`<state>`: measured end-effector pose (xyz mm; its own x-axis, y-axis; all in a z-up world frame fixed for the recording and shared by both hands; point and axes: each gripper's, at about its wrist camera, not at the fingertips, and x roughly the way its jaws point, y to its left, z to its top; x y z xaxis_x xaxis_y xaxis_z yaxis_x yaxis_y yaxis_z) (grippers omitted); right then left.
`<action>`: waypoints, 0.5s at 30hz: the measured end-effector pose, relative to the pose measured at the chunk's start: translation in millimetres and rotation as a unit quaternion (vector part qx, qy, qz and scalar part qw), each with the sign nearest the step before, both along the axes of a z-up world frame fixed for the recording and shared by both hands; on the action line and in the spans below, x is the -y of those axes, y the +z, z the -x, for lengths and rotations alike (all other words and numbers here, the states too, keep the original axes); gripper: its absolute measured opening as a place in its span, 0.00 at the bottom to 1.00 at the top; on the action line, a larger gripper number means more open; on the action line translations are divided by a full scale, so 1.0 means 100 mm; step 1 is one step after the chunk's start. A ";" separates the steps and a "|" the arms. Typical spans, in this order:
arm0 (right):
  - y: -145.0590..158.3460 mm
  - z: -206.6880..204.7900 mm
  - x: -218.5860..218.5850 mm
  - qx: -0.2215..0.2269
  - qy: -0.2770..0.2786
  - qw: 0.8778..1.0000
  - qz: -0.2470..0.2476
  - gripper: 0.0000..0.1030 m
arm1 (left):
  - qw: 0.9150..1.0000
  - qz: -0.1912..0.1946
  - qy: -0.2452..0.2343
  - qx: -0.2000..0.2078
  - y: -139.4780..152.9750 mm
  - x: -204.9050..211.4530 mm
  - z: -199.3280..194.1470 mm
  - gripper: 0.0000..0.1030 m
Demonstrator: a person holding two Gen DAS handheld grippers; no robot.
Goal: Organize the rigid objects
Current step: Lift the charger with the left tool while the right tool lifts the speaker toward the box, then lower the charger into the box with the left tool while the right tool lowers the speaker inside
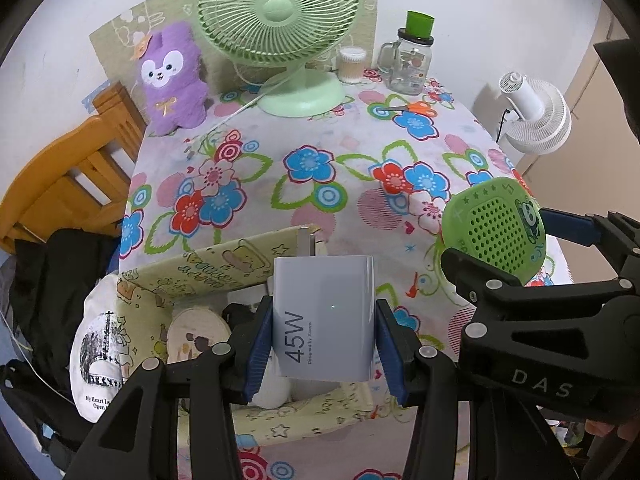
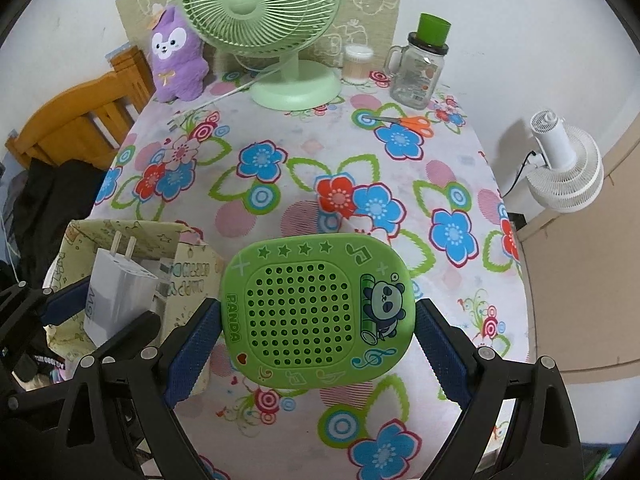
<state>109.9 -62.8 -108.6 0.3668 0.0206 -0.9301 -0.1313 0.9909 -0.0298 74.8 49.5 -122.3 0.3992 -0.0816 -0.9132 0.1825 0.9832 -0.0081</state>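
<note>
Holding a charger and a speaker

Gripping with both, we clamp the left tongs (image 1: 324, 344) on the charger (image 1: 324, 316), over the box (image 1: 208, 264); our right tongs (image 2: 320, 336) clamp the speaker (image 2: 318, 312), above the tablecloth (image 2: 280, 152).

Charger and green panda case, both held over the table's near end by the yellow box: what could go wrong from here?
1. The white charger is pinched only on its smooth sides by the left gripper; it could slip out short of the yellow box.
2. The right gripper spans the green panda case by its rounded edges, so it may twist.
3. The grippers hang close together and could bump.
</note>
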 end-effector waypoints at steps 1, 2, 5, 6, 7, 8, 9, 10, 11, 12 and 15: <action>-0.01 0.00 -0.03 -0.001 0.001 1.000 0.000 0.92 | 1.000 0.000 0.000 -0.002 -0.01 -0.03 0.00 0.48; -0.02 0.00 -0.06 -0.002 0.002 1.000 0.001 0.92 | 1.000 0.001 0.000 -0.004 -0.03 -0.06 -0.01 0.48; -0.06 -0.01 -0.14 -0.007 0.002 1.000 0.000 0.92 | 1.000 0.004 0.001 -0.009 -0.08 -0.14 -0.01 0.48; -0.08 -0.01 -0.17 -0.010 0.003 1.000 0.000 0.92 | 1.000 0.007 0.002 -0.012 -0.10 -0.18 -0.02 0.48; -0.10 -0.01 -0.20 -0.013 0.004 1.000 0.001 0.92 | 1.000 0.009 0.003 -0.015 -0.12 -0.20 -0.02 0.48; -0.12 -0.01 -0.23 -0.015 0.006 1.000 0.001 0.92 | 1.000 0.010 0.004 -0.018 -0.15 -0.23 -0.02 0.48; -0.14 -0.02 -0.27 -0.017 0.008 1.000 0.001 0.92 | 1.000 0.009 0.005 -0.021 -0.17 -0.27 -0.02 0.48; -0.17 -0.02 -0.31 -0.020 0.010 1.000 0.001 0.92 | 1.000 0.009 0.006 -0.023 -0.19 -0.30 -0.01 0.48; -0.18 -0.01 -0.34 -0.021 0.011 1.000 0.001 0.92 | 1.000 0.010 0.007 -0.026 -0.22 -0.33 -0.01 0.48; -0.20 -0.01 -0.38 -0.023 0.013 1.000 -0.001 0.92 | 1.000 0.010 0.009 -0.028 -0.24 -0.37 -0.01 0.48; -0.25 0.00 -0.48 -0.028 0.017 0.999 -0.003 0.92 | 0.999 0.010 0.014 -0.037 -0.31 -0.49 0.00 0.48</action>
<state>109.4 -14.7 -133.7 0.3127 0.0387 -0.9491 -0.1668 0.9859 -0.0147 75.3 98.2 -153.4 0.3330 -0.0897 -0.9386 0.1534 0.9874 -0.0399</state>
